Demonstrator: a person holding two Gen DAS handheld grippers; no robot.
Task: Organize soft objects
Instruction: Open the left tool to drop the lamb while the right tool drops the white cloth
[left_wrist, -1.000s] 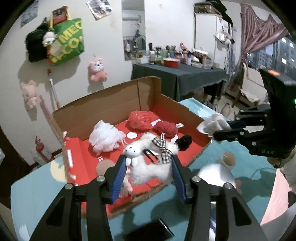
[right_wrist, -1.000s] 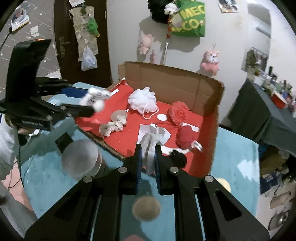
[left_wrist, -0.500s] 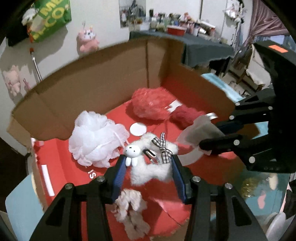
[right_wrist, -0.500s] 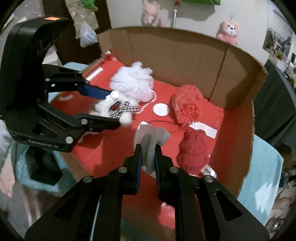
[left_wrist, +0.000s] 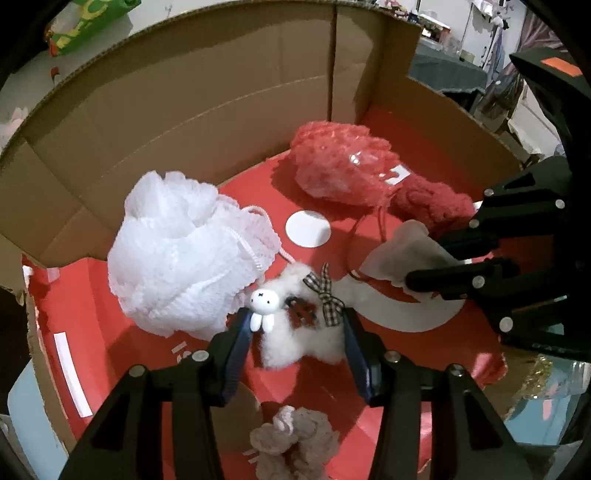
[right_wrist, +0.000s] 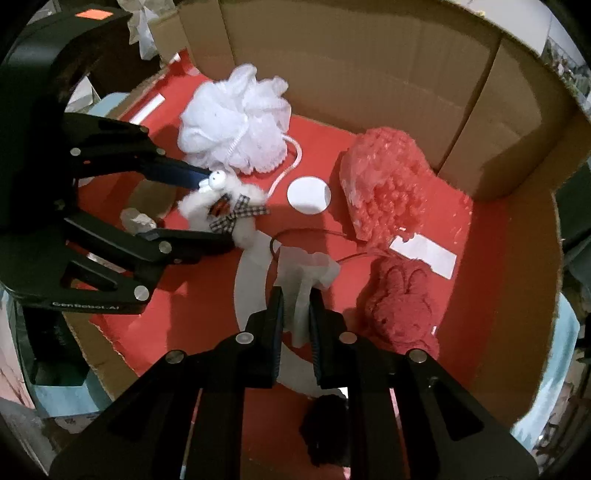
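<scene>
An open cardboard box (left_wrist: 229, 92) with a red floor fills both wrist views, its brown walls rising at the back and at the right side. Inside, toward the back left, sits a white mesh bath pouf (left_wrist: 184, 254) with a looped white cord. To its right, against the back wall, lies a pinkish-red mesh pouf (left_wrist: 343, 162), and just in front of that a dark red fuzzy plush (right_wrist: 402, 306) lies on the floor beside a white paper label (right_wrist: 424, 253). A flat white disc (left_wrist: 307, 228) lies on the red floor between the 2 poufs. The left tongs (left_wrist: 295, 328) are over the middle of the box, pinching a fluffy white plush (left_wrist: 299, 332) that carries a small white rabbit charm (left_wrist: 261, 304) and a black-and-white checked bow (left_wrist: 325, 291); the plush sits just beside the white pouf. The right tongs (right_wrist: 297, 306) are pressed together on a pale crumpled cloth (right_wrist: 306, 273), held above the box floor near the dark red plush. A beige scrunchie (left_wrist: 295, 439) lies on the floor at the near edge under the left tongs, and a small black fuzzy item (right_wrist: 325, 432) lies under the right tongs.
</scene>
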